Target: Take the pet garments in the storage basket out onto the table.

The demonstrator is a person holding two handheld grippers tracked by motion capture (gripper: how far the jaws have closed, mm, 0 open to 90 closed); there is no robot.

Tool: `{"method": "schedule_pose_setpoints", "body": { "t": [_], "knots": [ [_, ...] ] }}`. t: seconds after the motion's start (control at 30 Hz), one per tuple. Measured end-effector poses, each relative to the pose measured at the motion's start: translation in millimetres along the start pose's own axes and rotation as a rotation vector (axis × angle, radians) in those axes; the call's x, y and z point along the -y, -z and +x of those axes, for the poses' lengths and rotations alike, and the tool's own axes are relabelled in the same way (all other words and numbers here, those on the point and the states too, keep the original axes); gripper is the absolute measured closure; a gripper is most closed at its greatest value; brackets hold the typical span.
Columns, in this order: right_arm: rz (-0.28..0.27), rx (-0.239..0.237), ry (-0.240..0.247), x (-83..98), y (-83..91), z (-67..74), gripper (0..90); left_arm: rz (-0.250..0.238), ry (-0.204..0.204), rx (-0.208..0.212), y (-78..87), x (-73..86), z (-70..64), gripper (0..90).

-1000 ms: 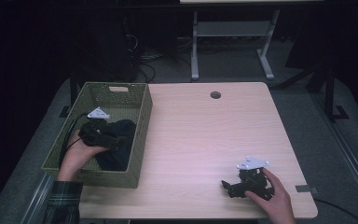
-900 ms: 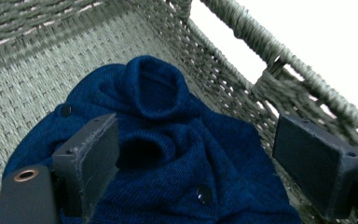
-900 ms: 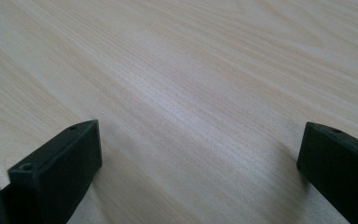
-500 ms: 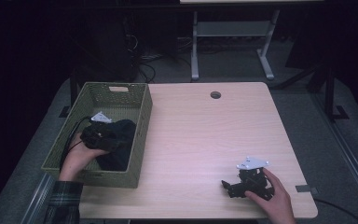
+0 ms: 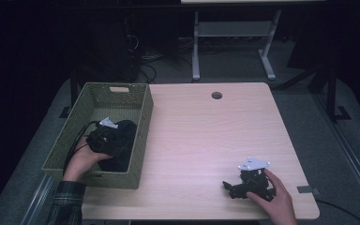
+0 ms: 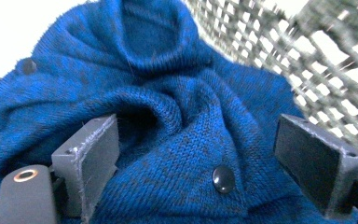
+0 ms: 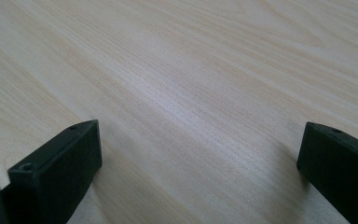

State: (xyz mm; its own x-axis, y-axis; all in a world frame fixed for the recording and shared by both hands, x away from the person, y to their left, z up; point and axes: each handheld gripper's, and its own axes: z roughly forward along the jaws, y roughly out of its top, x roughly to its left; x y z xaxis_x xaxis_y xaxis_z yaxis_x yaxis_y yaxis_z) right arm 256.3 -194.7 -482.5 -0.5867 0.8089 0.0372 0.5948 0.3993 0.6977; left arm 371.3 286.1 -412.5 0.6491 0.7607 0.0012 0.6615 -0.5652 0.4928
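Note:
A dark blue knitted garment point(image 6: 168, 107) with a black button point(image 6: 223, 179) lies crumpled in the green woven basket point(image 5: 143, 117) at the table's left. My left gripper point(image 5: 115, 140) is down inside the basket, open, its jaws spread on either side of a fold of the knit point(image 6: 196, 154). The garment shows as a dark heap point(image 5: 126, 133) in the high view. My right gripper point(image 5: 229, 187) rests low over the bare table near the front right corner, open, with only wood point(image 7: 196, 93) between its jaws.
The basket's woven wall point(image 6: 307, 60) stands close on the right of the left gripper. A round cable hole point(image 5: 216, 95) sits near the table's far edge. Bare light wood point(image 5: 206, 140) spans the middle of the table. A metal stand point(image 5: 234, 42) is behind the table.
The left hand and gripper have sunk a little lower and nearer within the basket, onto the garment. The right gripper has stayed where it was.

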Motion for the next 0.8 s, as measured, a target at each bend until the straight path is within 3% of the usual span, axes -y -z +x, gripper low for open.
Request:
{"method": "schedule_pose_setpoints", "body": {
  "t": [0.23, 0.33, 0.37, 0.43, 0.47, 0.53, 0.6, 0.67, 0.77, 0.8],
  "knots": [
    [0.0, 0.0, 0.0, 0.0, 0.0, 0.0, 0.0, 0.079, -0.002, -0.008, -10.2, -1.6, -1.9, 16.5],
    [0.0, 0.0, 0.0, 0.0, 0.0, 0.0, 0.0, 0.103, -0.008, -0.007, -11.7, -1.3, -2.6, 23.7],
    [0.0, 0.0, 0.0, 0.0, 0.0, 0.0, 0.0, 0.115, -0.004, -0.004, -11.1, -1.5, -3.1, 36.2],
    [0.0, 0.0, 0.001, 0.0, 0.0, 0.0, 0.0, 0.124, -0.001, 0.007, -10.4, -1.7, -2.7, 40.5],
    [0.0, 0.0, 0.0, 0.0, 0.0, 0.0, 0.0, 0.121, 0.001, 0.019, -9.6, -1.9, -3.1, 53.7],
    [0.001, 0.0, 0.0, 0.0, 0.0, 0.0, 0.0, 0.124, -0.001, 0.021, -8.0, -2.7, -3.3, 57.8],
    [0.0, 0.0, 0.0, 0.0, 0.0, 0.0, 0.0, 0.105, 0.033, 0.031, -4.1, -4.0, -0.4, 65.3],
    [0.0, 0.0, 0.001, 0.0, 0.0, 0.0, 0.0, 0.092, 0.043, 0.036, -2.0, -4.0, 1.2, 66.1],
    [0.001, 0.0, 0.0, 0.0, 0.0, 0.0, 0.0, 0.016, 0.079, 0.052, 7.8, -3.8, 5.8, 66.5],
    [0.001, 0.0, 0.0, 0.0, 0.0, 0.0, 0.0, 0.016, 0.079, 0.052, 7.8, -3.8, 5.8, 66.5]
  ]
}}
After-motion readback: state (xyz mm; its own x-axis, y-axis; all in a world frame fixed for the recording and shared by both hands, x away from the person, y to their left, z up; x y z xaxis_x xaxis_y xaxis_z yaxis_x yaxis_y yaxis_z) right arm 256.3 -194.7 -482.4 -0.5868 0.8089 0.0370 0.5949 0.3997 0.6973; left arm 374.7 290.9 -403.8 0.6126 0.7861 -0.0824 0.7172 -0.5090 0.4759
